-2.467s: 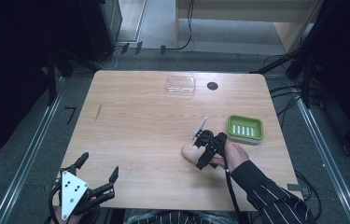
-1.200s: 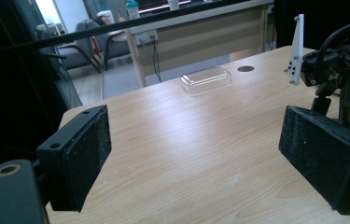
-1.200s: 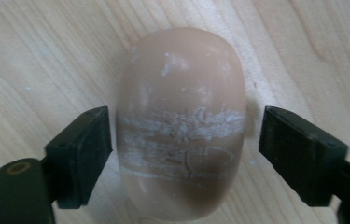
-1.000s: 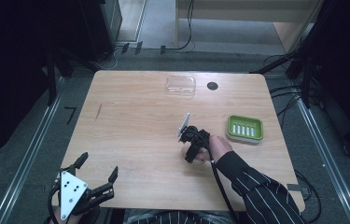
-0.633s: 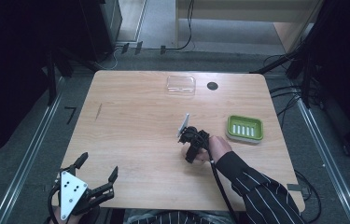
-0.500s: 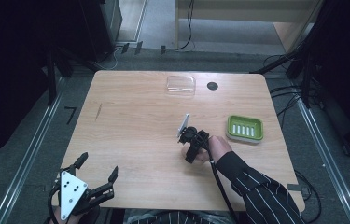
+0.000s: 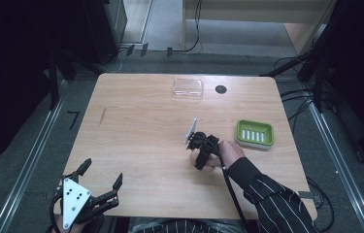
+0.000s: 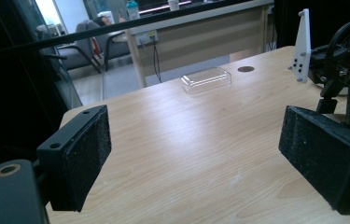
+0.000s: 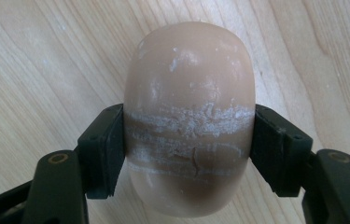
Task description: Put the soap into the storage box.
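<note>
**Three cameras on one desk**

The high view looks forward and down from above the person's edge of the desk (image 7: 136,145), taking in the whole top. The left gripper view sits low near that edge and faces level across the boards toward the clear lid (image 8: 206,79) at the far side; both views share that lid (image 7: 188,88). The right gripper view looks straight down, very close, at a tan soap bar (image 9: 189,116) on the wood.

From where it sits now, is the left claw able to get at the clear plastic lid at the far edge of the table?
Probably yes. The left claw is open at the near-left corner, and bare table lies between it and the clear lid; the right claw, shut on the soap bar, sits off that line.
</note>
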A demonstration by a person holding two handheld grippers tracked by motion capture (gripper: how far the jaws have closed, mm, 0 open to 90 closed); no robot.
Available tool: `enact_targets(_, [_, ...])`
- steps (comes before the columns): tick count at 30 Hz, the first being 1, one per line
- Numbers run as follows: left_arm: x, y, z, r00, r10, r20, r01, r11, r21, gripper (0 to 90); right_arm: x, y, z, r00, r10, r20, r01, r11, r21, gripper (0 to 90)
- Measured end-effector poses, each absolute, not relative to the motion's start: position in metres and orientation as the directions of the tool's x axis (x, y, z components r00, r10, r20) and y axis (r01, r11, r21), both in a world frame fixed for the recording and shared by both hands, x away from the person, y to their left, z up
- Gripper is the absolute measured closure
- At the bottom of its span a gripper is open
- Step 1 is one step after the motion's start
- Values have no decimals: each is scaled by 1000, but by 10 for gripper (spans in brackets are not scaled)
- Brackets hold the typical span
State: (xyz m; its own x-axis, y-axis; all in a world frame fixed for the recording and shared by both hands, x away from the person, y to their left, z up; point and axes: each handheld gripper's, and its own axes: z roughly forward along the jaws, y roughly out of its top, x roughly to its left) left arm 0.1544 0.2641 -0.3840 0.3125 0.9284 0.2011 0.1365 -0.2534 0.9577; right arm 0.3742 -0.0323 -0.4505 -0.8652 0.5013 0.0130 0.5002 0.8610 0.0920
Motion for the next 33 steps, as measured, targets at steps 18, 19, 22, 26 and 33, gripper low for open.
enact_targets(18, [154,264,-384,310,930,199,134,-251,959,96,366,-59,-444,-880,475,-20,472,879,70,341])
enact_targets(19, [154,264,-384,310,930,199,135,-250,959,96,366,-61,-443,-883,468,-24,466,882,65,341])
enact_targets(22, [154,264,-384,310,929,201,135,-252,958,96,365,-64,-443,-887,462,-29,459,886,62,341])
enact_targets(26, [154,264,-384,311,929,199,134,-250,959,96,364,-66,-441,-896,443,-39,441,896,54,342])
enact_targets(33, [154,264,-384,312,929,201,134,-252,958,96,363,-77,-437,-898,437,-51,434,899,54,342])
